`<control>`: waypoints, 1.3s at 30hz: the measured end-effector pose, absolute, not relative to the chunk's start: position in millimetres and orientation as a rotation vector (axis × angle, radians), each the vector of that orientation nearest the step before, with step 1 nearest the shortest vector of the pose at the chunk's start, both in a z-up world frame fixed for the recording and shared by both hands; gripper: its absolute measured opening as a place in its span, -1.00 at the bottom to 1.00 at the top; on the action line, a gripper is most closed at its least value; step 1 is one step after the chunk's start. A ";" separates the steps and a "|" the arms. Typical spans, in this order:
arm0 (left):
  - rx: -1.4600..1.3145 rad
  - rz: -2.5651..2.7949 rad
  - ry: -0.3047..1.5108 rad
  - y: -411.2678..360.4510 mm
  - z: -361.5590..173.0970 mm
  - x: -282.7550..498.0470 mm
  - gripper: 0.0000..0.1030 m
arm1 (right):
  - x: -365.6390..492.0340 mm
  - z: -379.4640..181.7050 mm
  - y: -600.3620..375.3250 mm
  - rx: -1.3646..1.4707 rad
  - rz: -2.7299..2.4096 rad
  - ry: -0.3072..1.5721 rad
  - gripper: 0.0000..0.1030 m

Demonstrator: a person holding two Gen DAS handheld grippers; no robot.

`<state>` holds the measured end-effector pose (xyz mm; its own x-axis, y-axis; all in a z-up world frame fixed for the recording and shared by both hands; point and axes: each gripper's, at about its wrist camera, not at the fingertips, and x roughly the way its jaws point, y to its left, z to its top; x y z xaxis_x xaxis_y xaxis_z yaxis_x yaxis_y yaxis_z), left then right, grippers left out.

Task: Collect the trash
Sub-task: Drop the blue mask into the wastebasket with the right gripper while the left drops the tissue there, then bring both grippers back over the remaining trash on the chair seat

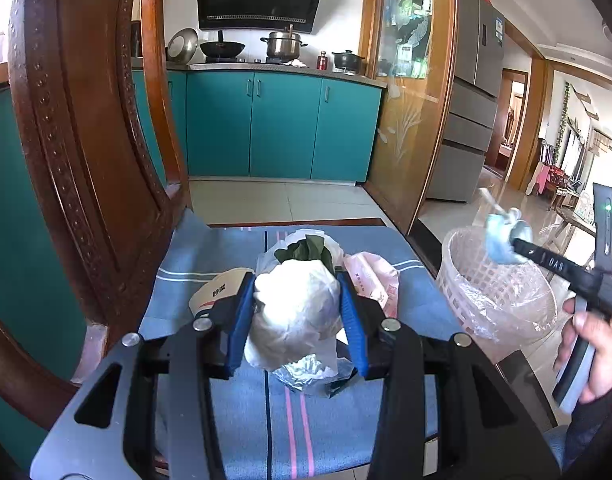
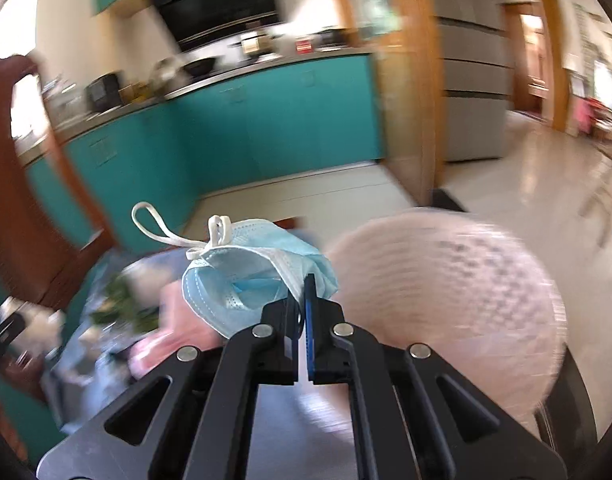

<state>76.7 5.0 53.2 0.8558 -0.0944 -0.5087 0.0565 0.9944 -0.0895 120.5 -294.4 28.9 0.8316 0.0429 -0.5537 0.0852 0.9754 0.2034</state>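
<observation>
Left claw (image 1: 296,312) pinching the crumpled white paper wad (image 1: 294,316) on the striped blue cushion (image 1: 246,420), blue pads squeezing both its sides; a bag of green leaves (image 1: 304,252) just behind the wad, a pink wrapper (image 1: 376,280) just right of it, a paper cup (image 1: 214,292) just left; right claw (image 2: 308,300) pressed together on a blue face mask (image 2: 242,276), up over the lined white basket (image 1: 494,292), which sits right of the wad.

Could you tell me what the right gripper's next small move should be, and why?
Probably carry the blue face mask fully above the lined basket and open. The right gripper is shut on it near the rim, not yet clearly over the opening.
</observation>
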 end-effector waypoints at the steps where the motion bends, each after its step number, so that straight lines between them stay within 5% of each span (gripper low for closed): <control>1: -0.073 -0.083 0.539 4.7 52.9 77.3 -0.20 | 122.2 26.6 -303.0 0.234 -0.058 0.598 -0.93; 2: -0.072 -0.086 0.541 4.0 52.4 77.8 -0.20 | 126.2 20.1 -315.6 0.246 -0.116 0.630 -0.79; 5: -0.061 -0.098 0.545 -1.5 49.9 78.1 -0.20 | 130.1 6.3 -334.5 0.311 -0.173 0.686 0.27; 11: -0.079 -0.185 0.550 -15.6 52.4 80.3 -0.20 | 87.3 36.8 -364.8 0.491 -0.267 0.407 0.82; 24: -0.053 -0.576 0.523 -203.5 107.7 164.4 -0.14 | 55.6 40.6 -398.9 0.626 -0.319 0.271 0.86; 25: -0.045 -0.584 0.527 -215.5 107.9 170.6 0.15 | 55.1 41.1 -400.4 0.632 -0.324 0.269 0.86; 26: -0.033 -0.559 0.541 -226.6 104.7 179.8 0.71 | 54.6 43.1 -400.5 0.638 -0.326 0.262 0.86; 27: -0.032 -0.522 0.547 -229.3 98.8 182.8 0.87 | 52.6 44.4 -400.8 0.640 -0.326 0.260 0.86; 39: -0.018 -0.059 0.596 -58.6 54.0 100.2 0.93 | 74.7 46.0 -340.2 0.491 -0.140 0.390 0.86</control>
<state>100.2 -58.6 54.0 0.8262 -0.0607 -0.5601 0.0504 0.9982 -0.0339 74.7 -340.2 46.0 0.9171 -0.0386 -0.3969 0.2234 0.8742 0.4311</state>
